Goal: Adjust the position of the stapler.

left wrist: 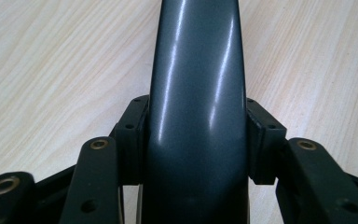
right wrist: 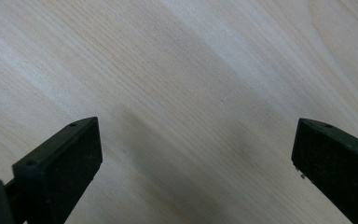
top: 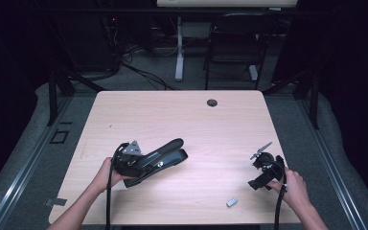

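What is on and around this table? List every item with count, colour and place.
stapler: one, dark grey, left of table centre, clamped by the left gripper
small metal piece: one, silvery, near front edge
table: one, light wood, centre
cable hole: one, dark, far edge of table
chair: one, black, behind table
left gripper: one, black, pads against the stapler's sides
right gripper: one, black, jaws wide apart over bare wood
hands: two, bottom edge
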Demonstrator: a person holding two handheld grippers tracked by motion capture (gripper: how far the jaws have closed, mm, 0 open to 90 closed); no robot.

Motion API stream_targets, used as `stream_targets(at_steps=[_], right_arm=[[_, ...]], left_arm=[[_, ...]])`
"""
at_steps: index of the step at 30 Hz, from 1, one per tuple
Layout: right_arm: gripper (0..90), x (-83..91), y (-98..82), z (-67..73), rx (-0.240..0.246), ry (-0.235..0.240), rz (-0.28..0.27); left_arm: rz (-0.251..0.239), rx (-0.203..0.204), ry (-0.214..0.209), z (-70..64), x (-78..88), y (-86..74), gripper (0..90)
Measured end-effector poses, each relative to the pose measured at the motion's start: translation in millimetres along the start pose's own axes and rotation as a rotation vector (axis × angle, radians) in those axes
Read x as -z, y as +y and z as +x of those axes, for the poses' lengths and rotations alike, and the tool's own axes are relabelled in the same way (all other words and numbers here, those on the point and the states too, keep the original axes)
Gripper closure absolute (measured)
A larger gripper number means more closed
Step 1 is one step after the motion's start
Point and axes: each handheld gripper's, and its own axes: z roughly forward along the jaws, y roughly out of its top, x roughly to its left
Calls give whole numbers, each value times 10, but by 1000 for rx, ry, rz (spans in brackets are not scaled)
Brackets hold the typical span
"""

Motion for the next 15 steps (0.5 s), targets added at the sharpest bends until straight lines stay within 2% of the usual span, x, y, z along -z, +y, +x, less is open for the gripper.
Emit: stream_targets(at_steps=[3,8,15], right_arm=[[10,6,3,-6,13,-7,13],[8,0,1,-3,2,6,-6],[7,2,2,-8,8,3,-6]], left_arm=[[2,-19,-8,-15,-14,18,508],[-4,-44,-32,-30,-51,54,508],[1,-77,-57,-59,-95,114,509]])
